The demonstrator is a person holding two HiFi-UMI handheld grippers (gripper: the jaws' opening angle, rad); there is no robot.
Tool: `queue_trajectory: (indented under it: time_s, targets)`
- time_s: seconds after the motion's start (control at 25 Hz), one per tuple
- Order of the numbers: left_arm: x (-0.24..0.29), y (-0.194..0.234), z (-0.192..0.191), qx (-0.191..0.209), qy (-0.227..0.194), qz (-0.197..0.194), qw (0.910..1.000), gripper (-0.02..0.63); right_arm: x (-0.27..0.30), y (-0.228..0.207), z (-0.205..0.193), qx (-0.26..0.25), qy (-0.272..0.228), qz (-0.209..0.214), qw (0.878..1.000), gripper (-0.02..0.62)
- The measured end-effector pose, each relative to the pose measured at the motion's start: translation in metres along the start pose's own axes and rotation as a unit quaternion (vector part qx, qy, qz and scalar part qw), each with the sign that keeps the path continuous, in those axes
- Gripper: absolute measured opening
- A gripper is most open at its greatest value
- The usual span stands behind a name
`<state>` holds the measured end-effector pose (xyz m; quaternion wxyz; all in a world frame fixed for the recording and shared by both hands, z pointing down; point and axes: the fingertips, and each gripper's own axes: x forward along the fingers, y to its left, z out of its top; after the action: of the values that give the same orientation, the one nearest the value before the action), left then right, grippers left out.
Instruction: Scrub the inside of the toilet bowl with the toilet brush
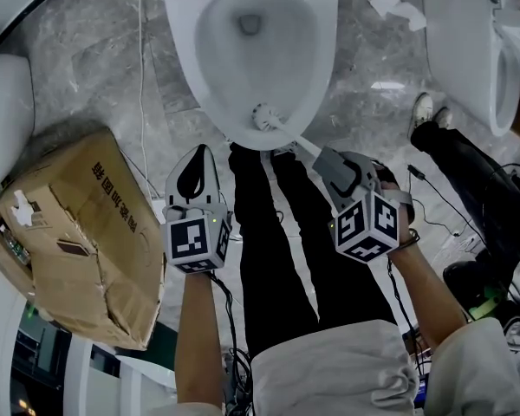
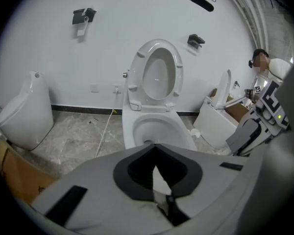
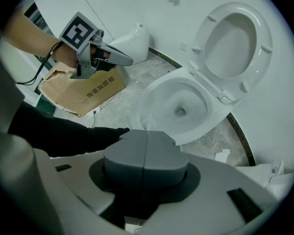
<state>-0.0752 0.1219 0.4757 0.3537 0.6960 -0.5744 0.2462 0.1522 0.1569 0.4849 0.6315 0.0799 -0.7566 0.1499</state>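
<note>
A white urinal [image 2: 24,116] stands at the left edge of the grey marble floor [image 1: 87,68]. A battered cardboard box [image 1: 78,224] lies just beside it. The left gripper [image 1: 198,154] hangs over the floor between the box and the toilet bowl [image 1: 178,26], short of the bowl's near rim. Its jaws are pressed together at the tips with nothing between them.

The toilet brush [image 1: 264,117] has its white bristle head inside the bowl, against the near wall just under the front rim. Its handle slants down-right over the rim into the right gripper [image 1: 322,156], whose jaws are clamped on the handle. Crumpled tissue [image 1: 394,3] lies on the floor right of the bowl. A second toilet [image 1: 468,42] stands at the right edge.
</note>
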Motion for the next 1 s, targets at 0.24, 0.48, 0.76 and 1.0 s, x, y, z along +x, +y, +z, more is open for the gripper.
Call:
queue_trajectory:
  time_s: [0.24, 0.48, 0.76, 1.0]
  targets:
    - [0.004, 0.0, 0.001, 0.002, 0.002, -0.016, 0.9999, 0.021, 0.007, 0.015, 0.02, 0.049, -0.026, 0.015, 0.998, 0.178]
    - [0.015, 0.007, 0.008, 0.006, 0.009, -0.025, 0.9996, 0.021, 0.022, 0.013, 0.04, 0.1, -0.076, 0.021, 0.992, 0.178]
    - [0.024, 0.026, 0.018, 0.013, 0.013, -0.035, 0.9992, 0.021, 0.038, -0.003, 0.066, 0.155, -0.123, 0.023, 0.98, 0.178]
    - [0.031, 0.039, 0.023, 0.022, 0.025, -0.044, 0.9985, 0.021, 0.037, -0.014, 0.092, 0.169, -0.142, 0.018, 0.975, 0.176]
